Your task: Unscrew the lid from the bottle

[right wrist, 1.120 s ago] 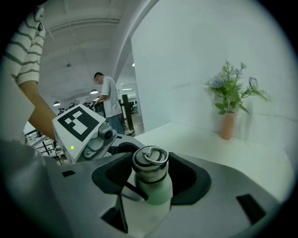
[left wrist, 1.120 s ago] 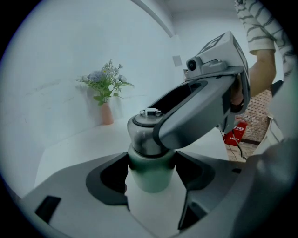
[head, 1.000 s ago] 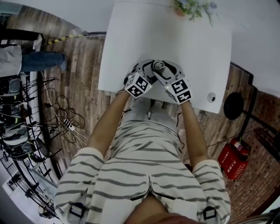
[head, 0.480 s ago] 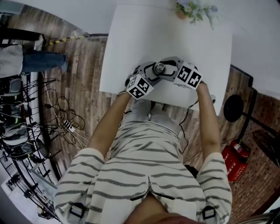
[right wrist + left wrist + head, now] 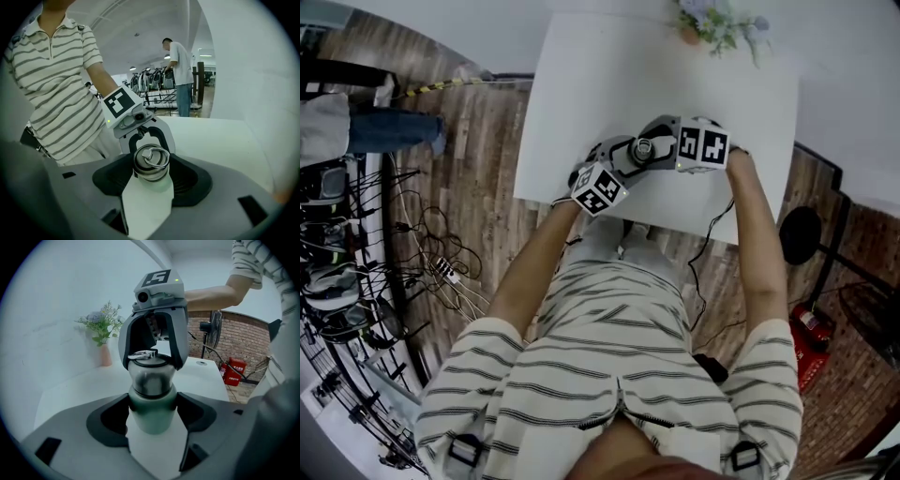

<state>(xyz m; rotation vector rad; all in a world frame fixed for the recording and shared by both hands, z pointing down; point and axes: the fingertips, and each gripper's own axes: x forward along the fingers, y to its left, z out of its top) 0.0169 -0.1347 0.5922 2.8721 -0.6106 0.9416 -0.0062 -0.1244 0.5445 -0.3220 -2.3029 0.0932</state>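
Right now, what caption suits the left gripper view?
Left gripper clamps the green bottle; right gripper grips its metal lid.

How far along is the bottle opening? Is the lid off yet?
Done: the left gripper clamps the bottle upright. In hand: the right gripper is closed on the lid. Left: the lid sits on the bottle's neck; whether it has loosened, I cannot tell. It has to be twisted off and lifted away.
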